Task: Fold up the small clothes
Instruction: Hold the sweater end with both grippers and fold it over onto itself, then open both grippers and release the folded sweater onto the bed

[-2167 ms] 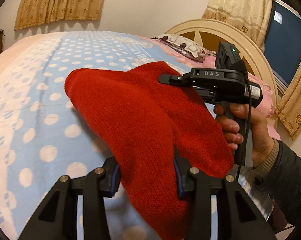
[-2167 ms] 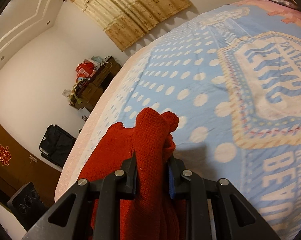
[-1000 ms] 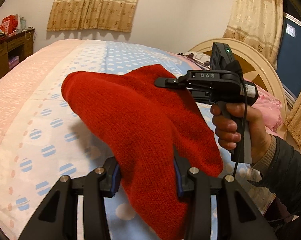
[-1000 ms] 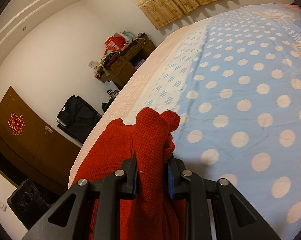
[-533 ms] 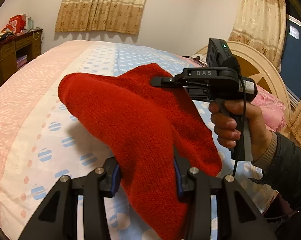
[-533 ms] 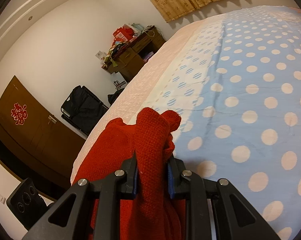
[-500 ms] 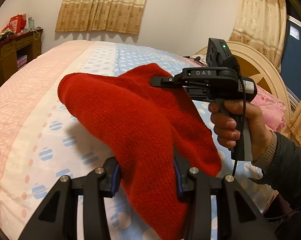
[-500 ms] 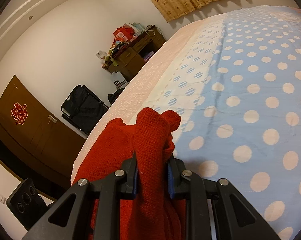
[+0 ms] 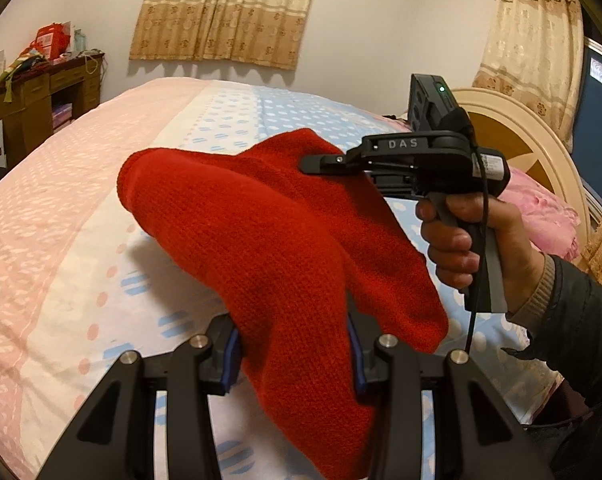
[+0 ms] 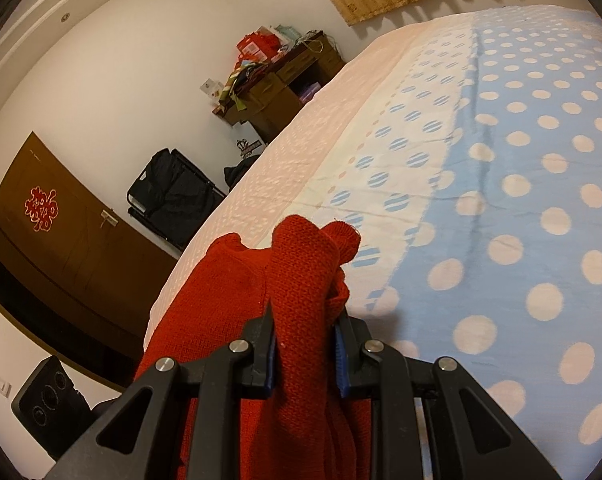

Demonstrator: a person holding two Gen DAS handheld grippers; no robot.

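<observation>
The left gripper (image 9: 293, 356) pinches a red knitted garment (image 9: 269, 248), lifted above the polka-dot bedspread (image 9: 81, 280) near its pink edge. Farther off, the right gripper (image 10: 305, 344) clamps another bunched fold.

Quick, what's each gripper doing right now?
Left gripper: closed on the red knit garment.
Right gripper: closed on a bunched fold of the same garment.
</observation>
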